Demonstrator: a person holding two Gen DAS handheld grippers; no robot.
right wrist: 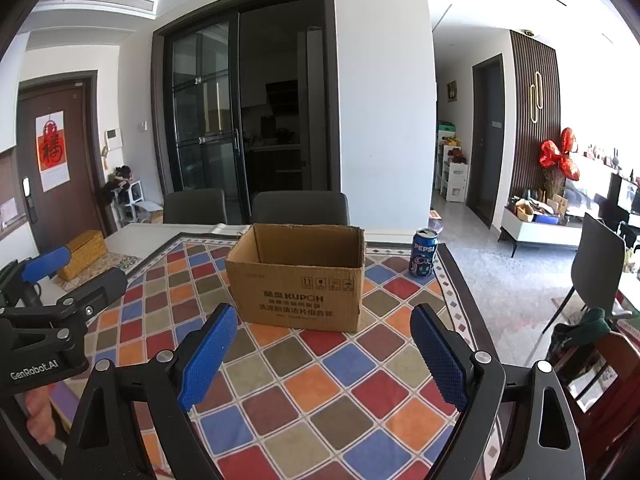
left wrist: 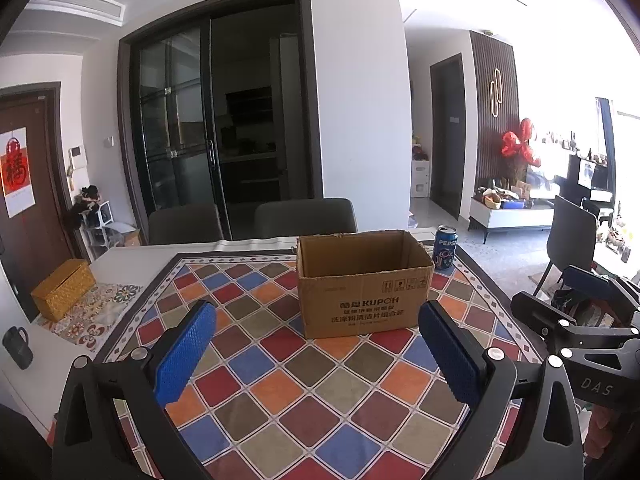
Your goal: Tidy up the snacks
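Cardboard box [left wrist: 362,284] — open-topped, rectangular — beside cylindrical Pepsi can [left wrist: 445,248]; left tool [left wrist: 316,354] and right tool [right wrist: 324,354] released, gripping nothing.

You're in a home dining/living rm: dining chairs [right wrist: 300,207] at 12 o'clock, glass sliding kitchen door [right wrist: 208,120] at 11, TV cabinet [right wrist: 540,222] at 2, red-charm entry door [right wrist: 56,160] at 10.

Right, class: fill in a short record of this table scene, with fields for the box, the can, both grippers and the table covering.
box: open cardboard box, upright, inside hidden
can: Pepsi can, upright, right of the box, apart from it
left gripper: open, holding nothing
right gripper: open, holding nothing
covering: diamond-patterned tablecloth
also there: yellow woven box, far left
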